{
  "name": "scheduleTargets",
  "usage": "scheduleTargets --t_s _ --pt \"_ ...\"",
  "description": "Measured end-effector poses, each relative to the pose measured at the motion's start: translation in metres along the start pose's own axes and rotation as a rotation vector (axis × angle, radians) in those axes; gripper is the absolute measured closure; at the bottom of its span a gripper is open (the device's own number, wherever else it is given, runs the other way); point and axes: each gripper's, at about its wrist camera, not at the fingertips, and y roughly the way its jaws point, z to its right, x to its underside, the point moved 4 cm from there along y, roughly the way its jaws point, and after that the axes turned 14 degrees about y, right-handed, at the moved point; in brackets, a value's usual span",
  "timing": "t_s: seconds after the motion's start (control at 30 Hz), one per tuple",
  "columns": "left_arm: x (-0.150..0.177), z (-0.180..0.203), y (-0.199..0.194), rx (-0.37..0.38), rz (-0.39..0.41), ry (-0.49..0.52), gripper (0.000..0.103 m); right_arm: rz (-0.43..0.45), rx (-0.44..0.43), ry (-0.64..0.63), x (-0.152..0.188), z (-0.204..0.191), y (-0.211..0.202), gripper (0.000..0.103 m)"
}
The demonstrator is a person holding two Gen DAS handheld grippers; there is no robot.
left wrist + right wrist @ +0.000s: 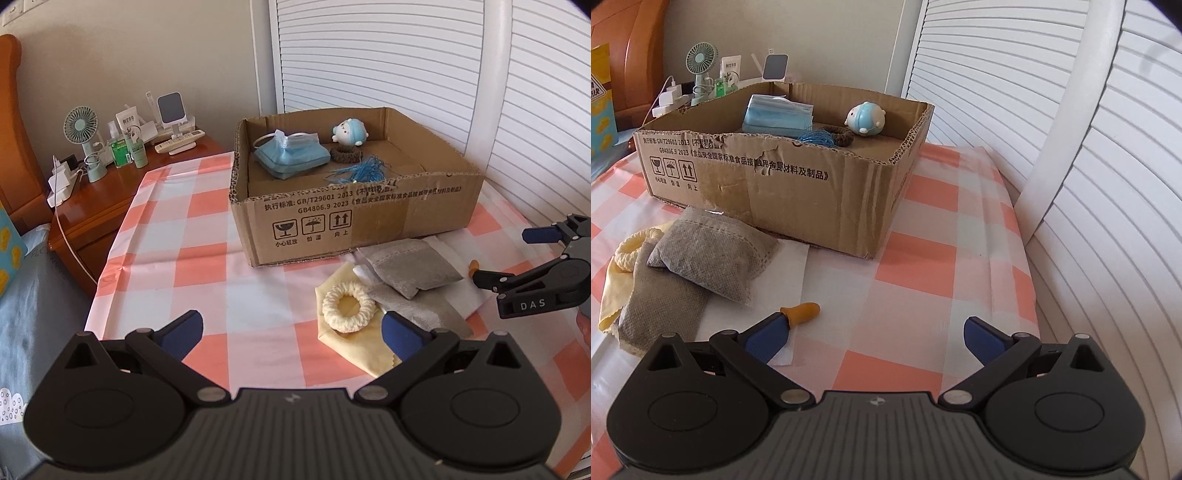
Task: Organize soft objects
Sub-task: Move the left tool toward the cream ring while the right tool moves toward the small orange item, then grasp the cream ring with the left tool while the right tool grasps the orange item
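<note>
Your left tongs (291,332), spread wide and empty, sit just before the cream ring (348,309); right tongs (875,334), likewise empty, probably farther.

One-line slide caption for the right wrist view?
Open right tongs hover near an orange rubber dropper bulb; brown cardboard box behind.

Daylit room: plain beige wall (129,55), white louvred doors (406,66), and a glossy wooden nightstand (107,192) beside a checked bedcover (177,236).
</note>
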Motion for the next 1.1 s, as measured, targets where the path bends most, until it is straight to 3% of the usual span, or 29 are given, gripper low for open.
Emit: scheduleTargets --t_s 0.23,0.3,0.43,0.53,0.67,0.83,0.93,1.1 --pt "0.0 0.005 0.011 0.036 0.009 0.02 0.002 0.024 -0.01 -0.009 -0.005 -0.005 0.007 0.0" --pt "-0.002 0.008 0.016 0.035 0.013 0.049 0.007 0.032 -0.011 -0.009 -0.005 -0.006 0.008 0.0" --pt "-0.004 0.014 0.028 0.058 0.005 0.095 0.036 0.036 -0.028 0.015 -0.003 -0.003 0.009 0.0" --pt "-0.004 0.019 0.037 0.087 -0.001 0.117 0.038 0.031 -0.046 0.044 -0.002 0.001 0.01 0.0" --pt "-0.007 0.023 0.047 0.119 -0.002 0.12 0.051 0.032 -0.058 0.053 -0.002 0.003 0.011 0.0" --pt "-0.01 0.025 0.054 0.128 0.008 0.125 0.053 0.039 -0.065 0.051 -0.001 0.003 0.011 0.0" --pt "-0.01 0.023 0.056 0.139 0.012 0.111 0.06 0.047 -0.071 0.041 -0.001 0.003 0.011 0.001" --pt "-0.01 0.022 0.058 0.144 0.012 0.096 0.06 0.056 -0.108 0.007 -0.003 -0.002 0.01 0.021"
